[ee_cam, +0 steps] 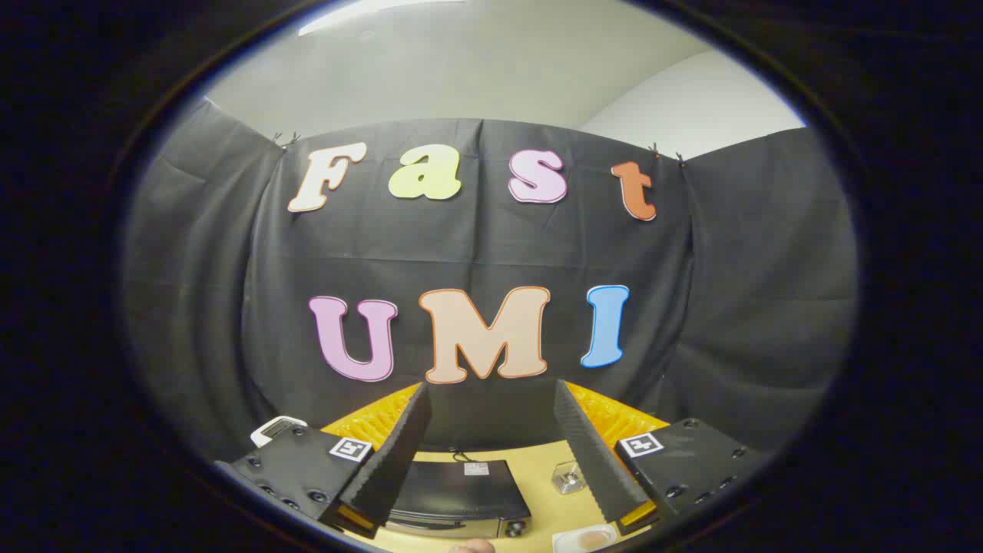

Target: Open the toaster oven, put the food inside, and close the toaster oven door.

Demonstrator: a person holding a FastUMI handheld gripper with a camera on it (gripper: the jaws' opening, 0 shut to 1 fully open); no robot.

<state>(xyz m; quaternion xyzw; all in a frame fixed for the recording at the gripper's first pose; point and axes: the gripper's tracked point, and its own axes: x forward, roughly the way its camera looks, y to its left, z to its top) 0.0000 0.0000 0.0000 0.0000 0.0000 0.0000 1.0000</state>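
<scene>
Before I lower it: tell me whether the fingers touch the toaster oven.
Apart. In the gripper view the open fingers hang spread well above the toaster oven, holding nothing.

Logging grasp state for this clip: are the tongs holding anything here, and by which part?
Nothing is held. The tongs stand open and raised, with the toaster oven lying on the table below and between their fingers, untouched.
</scene>
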